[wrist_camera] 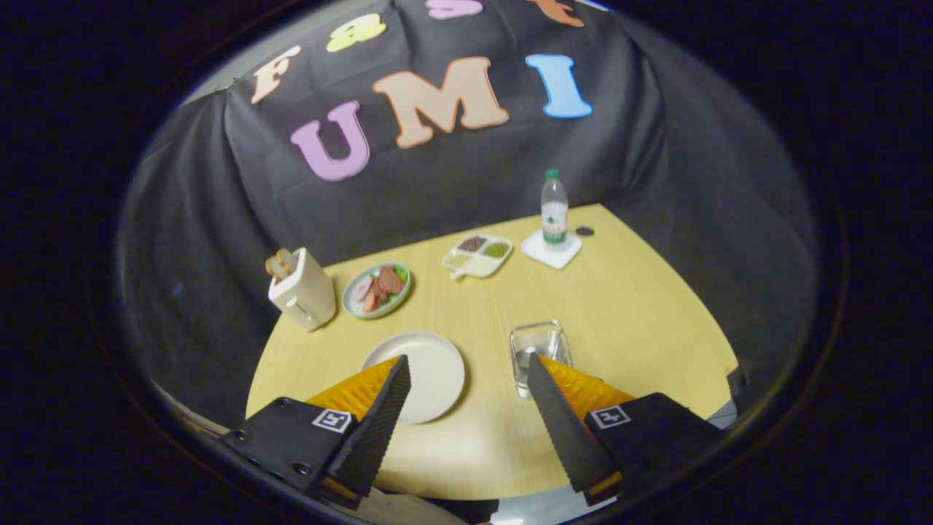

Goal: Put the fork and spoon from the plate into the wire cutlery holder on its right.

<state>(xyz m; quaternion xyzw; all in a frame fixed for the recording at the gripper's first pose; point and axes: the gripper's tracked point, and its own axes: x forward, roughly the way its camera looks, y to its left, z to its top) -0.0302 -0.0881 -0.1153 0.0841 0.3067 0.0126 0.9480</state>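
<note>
A cream plate (430, 368) lies on the wooden table (641, 321), and its visible face is bare. My left finger overlaps its near left rim. To its right stands the wire cutlery holder (541, 341), just ahead of my right fingertip. Something silvery glints inside its near left side, but I cannot make out what it is. My gripper (467, 358) hovers above the table's near edge, open wide, with nothing between its fingers.
Beyond the plate stand a cream toaster (305, 292) with bread in it, a plate of food (377, 289) and a divided dish (477, 255). A water bottle (554, 208) stands on a white coaster (552, 251) at the far right, beside a small dark disc (584, 231).
</note>
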